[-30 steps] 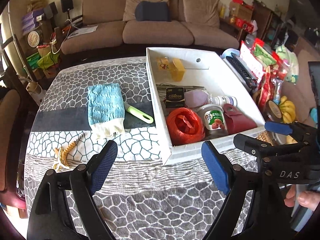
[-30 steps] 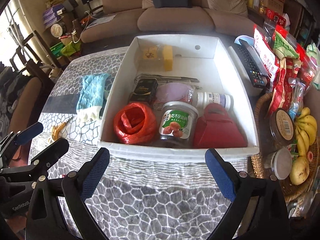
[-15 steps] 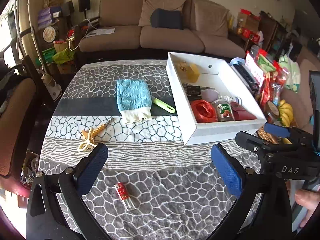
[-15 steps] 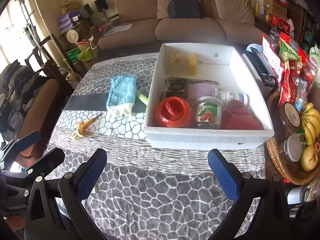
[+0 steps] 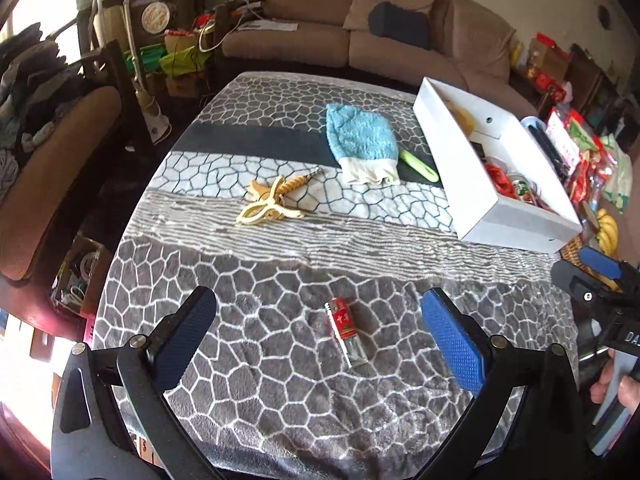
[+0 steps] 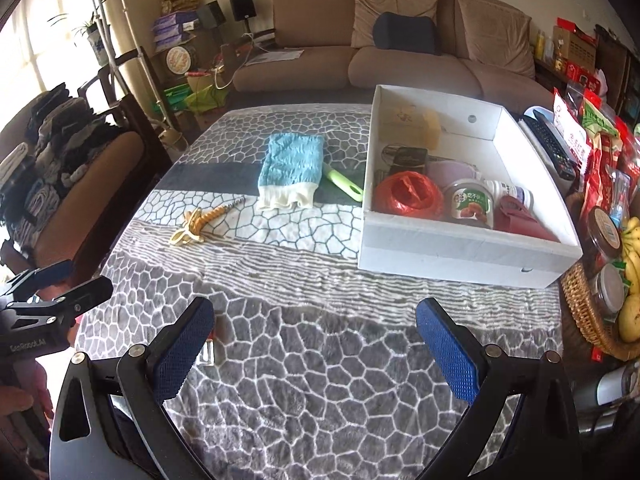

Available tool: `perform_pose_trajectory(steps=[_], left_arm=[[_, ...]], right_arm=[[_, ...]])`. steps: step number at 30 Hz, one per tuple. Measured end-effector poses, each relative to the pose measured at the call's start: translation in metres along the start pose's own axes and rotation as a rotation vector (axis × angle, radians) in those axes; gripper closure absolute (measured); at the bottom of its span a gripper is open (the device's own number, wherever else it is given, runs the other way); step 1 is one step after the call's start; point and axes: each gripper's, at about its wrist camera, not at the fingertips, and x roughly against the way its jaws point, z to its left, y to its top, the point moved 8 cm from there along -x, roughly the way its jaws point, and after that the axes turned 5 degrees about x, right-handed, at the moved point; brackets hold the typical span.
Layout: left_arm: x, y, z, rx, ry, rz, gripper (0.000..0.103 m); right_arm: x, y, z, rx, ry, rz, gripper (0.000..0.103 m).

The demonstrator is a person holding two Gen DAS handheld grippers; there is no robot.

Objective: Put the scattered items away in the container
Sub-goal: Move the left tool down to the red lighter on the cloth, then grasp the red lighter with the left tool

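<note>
A white box (image 6: 460, 250) at the table's right holds a red bag (image 6: 408, 194), a jar (image 6: 470, 204) and other items; it also shows in the left wrist view (image 5: 516, 220). On the cloth lie a blue mitt (image 5: 360, 144), a green-handled tool (image 5: 420, 166), a tan corkscrew (image 5: 272, 200) and a small red-labelled lighter (image 5: 346, 336). My left gripper (image 5: 318, 338) is open and empty, with the lighter between its fingers' line. My right gripper (image 6: 314, 346) is open and empty over the near cloth; the lighter (image 6: 208, 350) is half hidden behind its left finger.
A wicker basket (image 6: 588, 312) with bananas, jars and snack bags crowds the right edge. A remote (image 6: 550, 144) lies beyond the box. A chair (image 5: 60, 148) piled with clothes stands left. A sofa (image 6: 400, 52) is behind the table.
Both grippers have pulled back from the box toward the near edge of the table. The lighter has come into view between the left gripper's fingers. Both stay open.
</note>
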Motion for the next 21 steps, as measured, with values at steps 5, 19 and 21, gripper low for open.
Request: perform_pose_trajectory(steps=[5,19,21], left_arm=[[-0.043,-0.043,0.017,0.041,0.006,0.039,0.013],[-0.114,-0.091,-0.031,-0.001,0.006,0.078,0.048],[-0.114,-0.089,-0.029,-0.003,0.012,0.065,0.054]], right_arm=[[-0.013,-0.022,0.015,0.036,-0.002,-0.025,0.0],[-0.039,-0.077,0.005,0.039,0.004,0.038,0.0],[-0.04,-0.078,0.003,0.043,0.005,0.044,0.0]])
